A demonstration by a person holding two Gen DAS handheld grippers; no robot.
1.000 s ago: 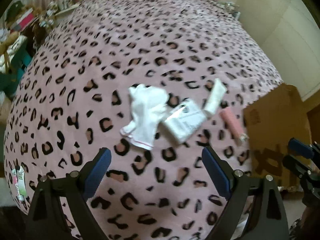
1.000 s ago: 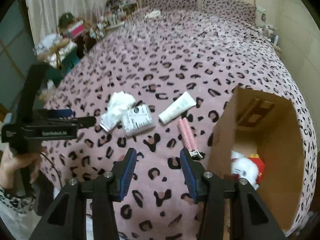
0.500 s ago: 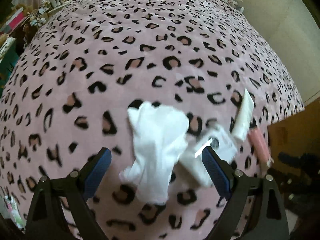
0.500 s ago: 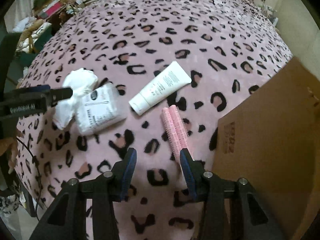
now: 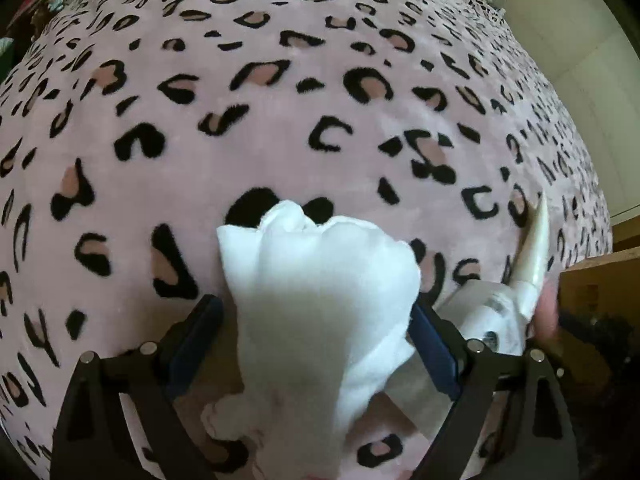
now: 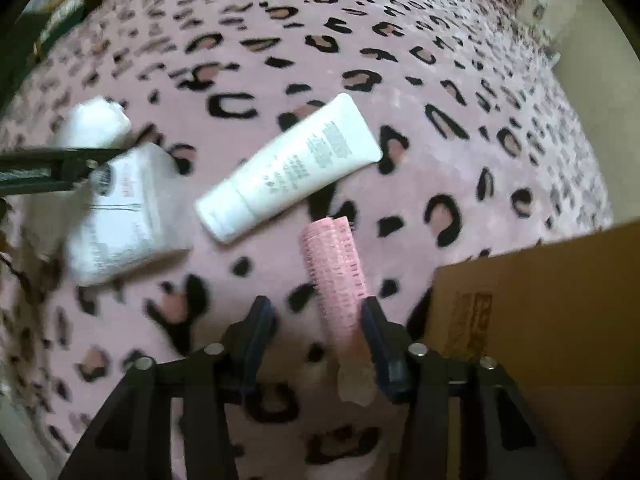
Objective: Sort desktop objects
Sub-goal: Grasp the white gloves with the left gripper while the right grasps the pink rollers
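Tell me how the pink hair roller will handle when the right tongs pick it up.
The pink hair roller looks cylindrical, so a nudge would likely roll it sideways. Its bristly surface should resist slipping. It seems hollow and light, perhaps crushable. The right tongs stand open around its near end.

Four loose things are lying on the pink leopard-print bed cover (image 6: 400,92): one crumpled white cloth (image 5: 320,300), one white plastic-wrapped packet with printed labels (image 6: 124,216), one white squeeze tube with grey print (image 6: 296,172) and one pink ridged hair roller (image 6: 336,268). One brown cardboard box (image 6: 552,320) is standing at the right edge.
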